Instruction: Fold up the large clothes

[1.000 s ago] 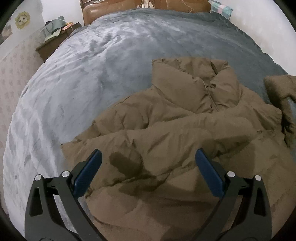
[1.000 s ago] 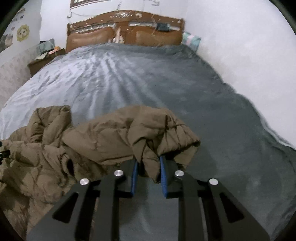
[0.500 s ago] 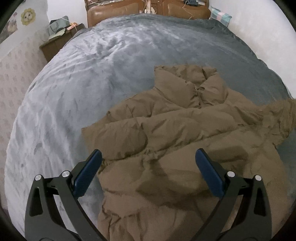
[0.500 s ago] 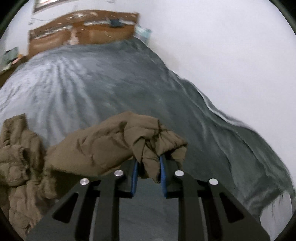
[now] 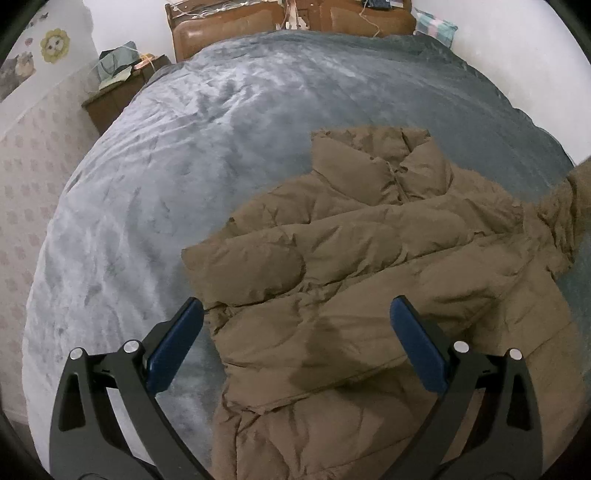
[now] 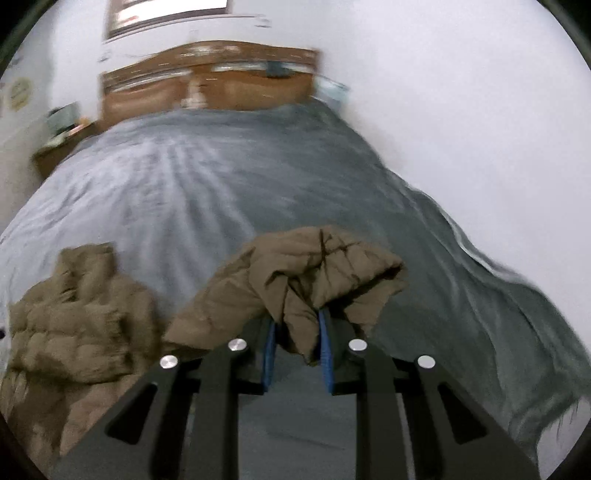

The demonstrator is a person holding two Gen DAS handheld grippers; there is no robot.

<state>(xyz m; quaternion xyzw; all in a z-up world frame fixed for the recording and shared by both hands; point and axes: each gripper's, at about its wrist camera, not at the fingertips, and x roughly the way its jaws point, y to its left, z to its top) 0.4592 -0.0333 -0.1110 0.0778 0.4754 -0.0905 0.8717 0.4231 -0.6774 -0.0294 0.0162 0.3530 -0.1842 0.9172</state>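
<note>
A brown puffer jacket [image 5: 369, 266] lies front up on a grey bed blanket [image 5: 192, 155], collar toward the headboard, with its left sleeve folded across the chest. My left gripper [image 5: 295, 325] is open and empty above the jacket's lower left part. My right gripper [image 6: 297, 332] is shut on the cuff end of the jacket's right sleeve [image 6: 314, 266] and holds it lifted off the blanket [image 6: 207, 184]. The jacket body [image 6: 74, 325] lies to its left. The lifted sleeve [image 5: 569, 206] also shows at the right edge of the left wrist view.
A wooden headboard [image 5: 288, 18] stands at the far end of the bed. A nightstand [image 5: 118, 92] with clutter stands at the far left. A white wall [image 6: 480, 110] runs along the bed's right side. A checked pillow [image 5: 436, 26] lies at the far right corner.
My right gripper has pulled the sleeve out to the right, away from the jacket body, and swung its view back toward the headboard. My left gripper has drifted left and back over the jacket's lower edge.
</note>
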